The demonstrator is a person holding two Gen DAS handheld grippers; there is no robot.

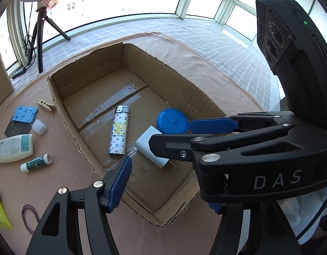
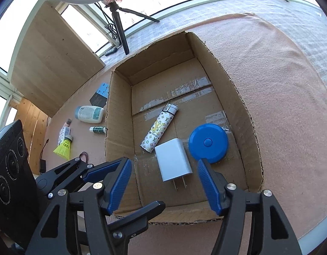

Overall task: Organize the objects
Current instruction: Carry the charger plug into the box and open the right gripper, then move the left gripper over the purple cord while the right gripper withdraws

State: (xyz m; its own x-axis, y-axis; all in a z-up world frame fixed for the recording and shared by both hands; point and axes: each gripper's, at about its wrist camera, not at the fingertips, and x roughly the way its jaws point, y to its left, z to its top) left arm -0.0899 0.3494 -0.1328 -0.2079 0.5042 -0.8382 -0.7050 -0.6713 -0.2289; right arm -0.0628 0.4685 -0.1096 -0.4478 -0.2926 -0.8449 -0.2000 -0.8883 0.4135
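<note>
1. An open cardboard box (image 2: pixel 244 97) sits on a pink cloth-covered surface (image 2: pixel 286 89).
2. Three things lie on the box floor near its near edge: a patterned lighter (image 2: pixel 158 128), a white charger plug (image 2: pixel 173 162) with its prongs toward the near wall, and a blue round tape measure (image 2: pixel 208 143) by the right wall.
3. The right tool (image 2: pixel 164 187) hangs over the near wall, its blue pads apart, the plug lying below and between them, untouched.
4. The left tool (image 2: pixel 99 170) is just beside it on the left, also spread apart and empty.
5. Outside the box's left wall lie a white bottle (image 1: pixel 13 148), a small green tube (image 1: pixel 36 162), a white cap (image 1: pixel 38 127), a wooden clothespin (image 1: pixel 46 105) and a yellow shuttlecock (image 2: pixel 63 147).
</note>
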